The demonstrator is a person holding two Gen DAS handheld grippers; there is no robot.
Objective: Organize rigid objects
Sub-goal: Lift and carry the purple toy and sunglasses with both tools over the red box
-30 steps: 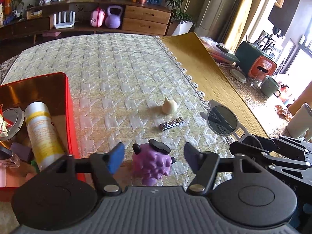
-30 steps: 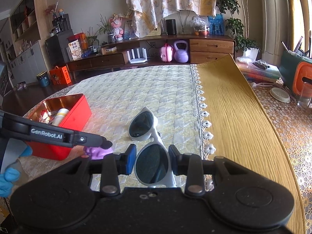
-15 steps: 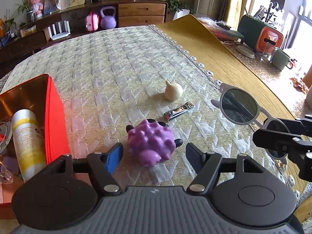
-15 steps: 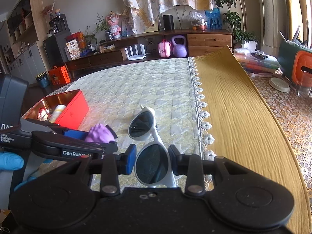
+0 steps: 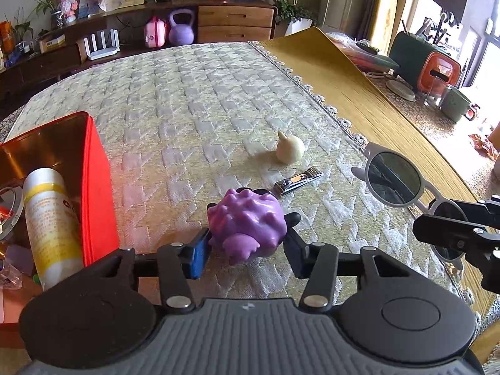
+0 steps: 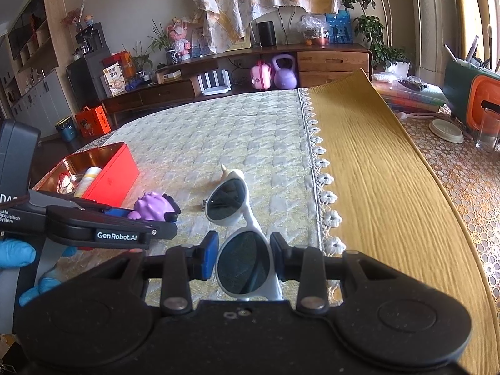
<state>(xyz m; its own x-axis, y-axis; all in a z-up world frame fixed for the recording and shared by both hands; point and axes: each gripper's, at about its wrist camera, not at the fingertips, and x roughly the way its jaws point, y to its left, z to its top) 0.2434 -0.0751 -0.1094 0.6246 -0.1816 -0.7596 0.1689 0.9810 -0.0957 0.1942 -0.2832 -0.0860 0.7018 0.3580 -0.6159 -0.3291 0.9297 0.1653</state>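
My left gripper (image 5: 247,250) is shut on a purple spiky toy (image 5: 247,222) just above the quilted cloth; the toy also shows in the right wrist view (image 6: 153,206). My right gripper (image 6: 243,257) is shut on white-framed sunglasses (image 6: 242,259), one lens between the pads, the other lens sticking forward (image 5: 392,179). A red tin box (image 5: 93,181) stands at the left with a white and yellow bottle (image 5: 47,222) inside. A cream figurine (image 5: 290,151) and a metal nail clipper (image 5: 298,181) lie on the cloth ahead.
A mustard runner (image 6: 375,168) covers the table's right part, edged with lace. Further right stand a glass (image 6: 486,134), a lid (image 6: 445,129) and an orange-green appliance (image 5: 431,65). A low wooden cabinet (image 6: 331,62) lines the back wall.
My left gripper has closed on the purple toy, which was loose between open fingers before. The right gripper keeps its hold on the sunglasses and has drifted slightly.
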